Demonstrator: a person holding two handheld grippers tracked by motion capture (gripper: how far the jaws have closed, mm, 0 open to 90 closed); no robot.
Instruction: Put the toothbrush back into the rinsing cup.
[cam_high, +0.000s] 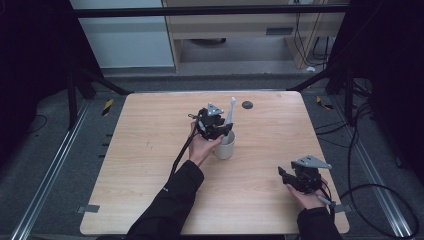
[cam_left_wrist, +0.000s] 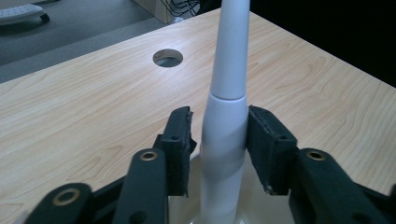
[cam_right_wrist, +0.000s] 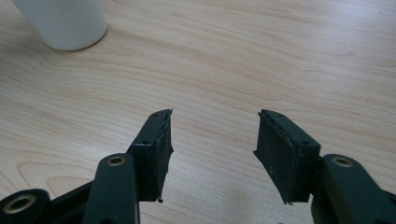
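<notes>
High view: the left gripper (cam_high: 223, 131) has its jaws around a white stick (cam_high: 230, 113) standing in a plain white cup (cam_high: 224, 146). The right gripper (cam_high: 284, 176) is wide, holding nothing.

The table (cam_high: 150, 165) is pale wood with wavy brown grain. The cup (cam_high: 224, 146) is off-white. The toothbrush (cam_left_wrist: 224, 116) standing in it is white, its upper handle slightly greyer. Both grippers (cam_high: 220, 131) (cam_right_wrist: 212, 154) are matt black, each topped by a grey plate. The sleeves (cam_high: 170, 205) are black.

white cup (cam_high: 225, 146) mid-table, bare tabletop (cam_high: 150, 130) around
</notes>
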